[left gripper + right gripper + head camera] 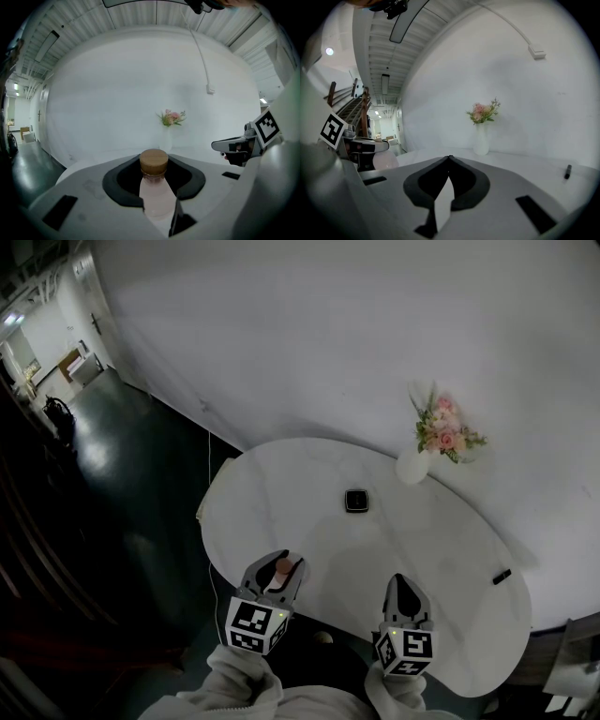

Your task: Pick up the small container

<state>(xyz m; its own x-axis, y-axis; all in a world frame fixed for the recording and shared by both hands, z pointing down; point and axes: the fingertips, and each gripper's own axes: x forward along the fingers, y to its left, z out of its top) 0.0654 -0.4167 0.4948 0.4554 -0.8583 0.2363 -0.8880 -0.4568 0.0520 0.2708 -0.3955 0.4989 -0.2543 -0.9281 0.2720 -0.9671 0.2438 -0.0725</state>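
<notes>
The small container [283, 566] is a pale pink bottle with a round wooden cap. It is held upright over the near left edge of the white table [281, 493], with my left gripper [281, 570] shut on it. In the left gripper view the bottle [154, 192] stands between the dark pads, its cap level with the tips of my left gripper [154, 163]. My right gripper [401, 585] hovers over the table's near edge to the right, shut with nothing in it. Its tips [449, 159] meet in the right gripper view, where the pink bottle [386, 161] also shows at the left.
A white vase with pink flowers [417, 463] stands at the table's far side by the wall. A small black square object [356, 501] lies mid-table and a small black stick-like item [502, 576] lies near the right edge. Dark floor drops away to the left.
</notes>
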